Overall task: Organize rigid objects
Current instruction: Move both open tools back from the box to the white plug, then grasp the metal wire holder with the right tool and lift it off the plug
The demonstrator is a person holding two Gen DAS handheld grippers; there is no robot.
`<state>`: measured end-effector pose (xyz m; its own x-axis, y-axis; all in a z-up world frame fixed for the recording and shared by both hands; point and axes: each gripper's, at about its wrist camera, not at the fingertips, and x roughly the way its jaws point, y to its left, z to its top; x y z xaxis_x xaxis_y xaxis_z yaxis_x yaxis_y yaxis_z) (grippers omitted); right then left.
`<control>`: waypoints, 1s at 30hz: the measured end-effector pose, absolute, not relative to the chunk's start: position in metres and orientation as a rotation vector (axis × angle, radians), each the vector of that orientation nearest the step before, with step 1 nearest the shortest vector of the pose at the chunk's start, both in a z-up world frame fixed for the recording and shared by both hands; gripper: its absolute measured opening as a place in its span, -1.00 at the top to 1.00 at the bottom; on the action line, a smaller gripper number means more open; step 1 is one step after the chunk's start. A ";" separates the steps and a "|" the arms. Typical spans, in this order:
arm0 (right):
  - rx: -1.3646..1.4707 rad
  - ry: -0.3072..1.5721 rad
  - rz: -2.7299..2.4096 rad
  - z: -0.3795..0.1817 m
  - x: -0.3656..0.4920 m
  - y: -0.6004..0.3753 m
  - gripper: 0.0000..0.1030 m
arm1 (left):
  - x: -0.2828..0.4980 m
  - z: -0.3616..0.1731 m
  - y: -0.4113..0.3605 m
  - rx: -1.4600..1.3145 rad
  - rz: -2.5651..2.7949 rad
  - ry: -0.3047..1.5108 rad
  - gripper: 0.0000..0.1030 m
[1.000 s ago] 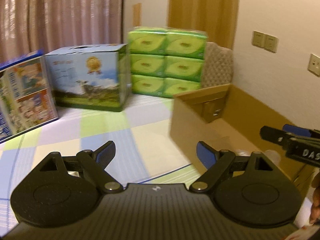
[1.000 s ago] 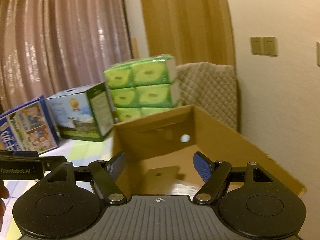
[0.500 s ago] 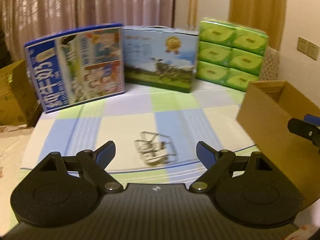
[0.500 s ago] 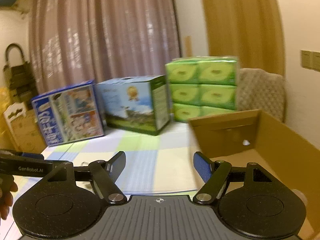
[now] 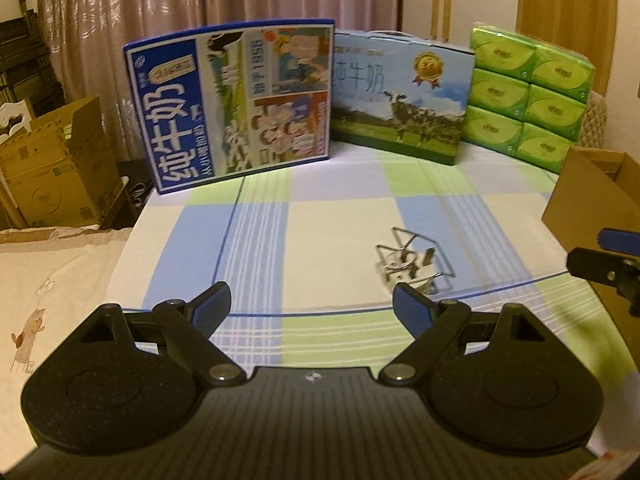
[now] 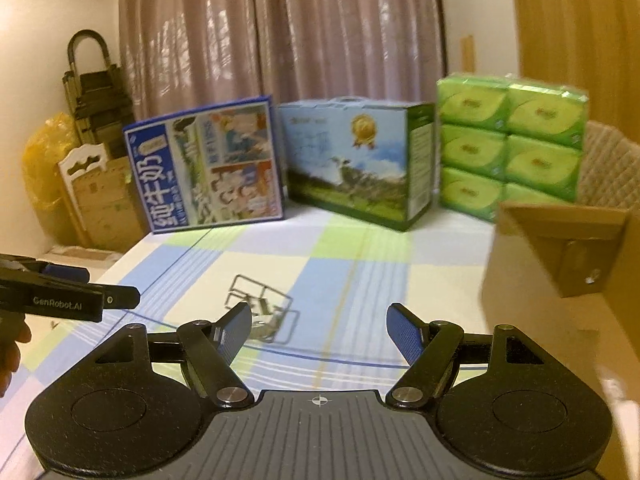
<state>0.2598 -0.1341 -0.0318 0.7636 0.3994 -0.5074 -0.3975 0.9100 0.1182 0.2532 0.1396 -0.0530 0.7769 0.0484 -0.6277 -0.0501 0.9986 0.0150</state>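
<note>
Left wrist view shows the left hand-held gripper [image 5: 311,306] with its jaws spread wide and nothing between them, aimed down at a checked bedsheet [image 5: 328,220]. The task's thing, a small cluster of metal wire clips [image 5: 412,265], lies on the sheet just beyond the gripper's right fingertip, well in front of the cow-print milk carton [image 5: 400,96] and near the open cardboard box [image 5: 596,192] at the right edge.

Judging by this, the step in hand is the approach to the clips, with no grasp made yet. The next move calls for centring one gripper over the cluster, lowering to the sheet and closing on thin wire that may slip or snag; the box looks like the likely destination.

Right wrist view gives the right hand-held gripper [image 6: 319,326], also parted and empty, with the clips just past its left fingertip. Only this view shows the inner wall of the box, the yellow bag [image 6: 42,164] and a person's fingers on the left gripper; only the left view shows the embroidered cover beside the sheet.
</note>
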 end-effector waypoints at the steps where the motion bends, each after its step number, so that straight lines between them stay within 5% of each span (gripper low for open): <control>1: 0.017 0.568 0.444 -0.035 0.265 -0.131 -0.39 | 0.254 -0.055 0.142 -0.005 0.059 0.681 -0.66; 30: 0.153 0.733 0.485 -0.104 0.370 -0.057 -0.54 | 0.313 -0.079 0.178 -0.045 0.110 0.696 -0.65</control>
<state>0.3703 -0.0567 -0.1036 0.6387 0.4758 -0.6047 -0.3711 0.8789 0.2996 0.3126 0.1782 -0.0786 0.7620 0.0859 -0.6418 -0.1157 0.9933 -0.0043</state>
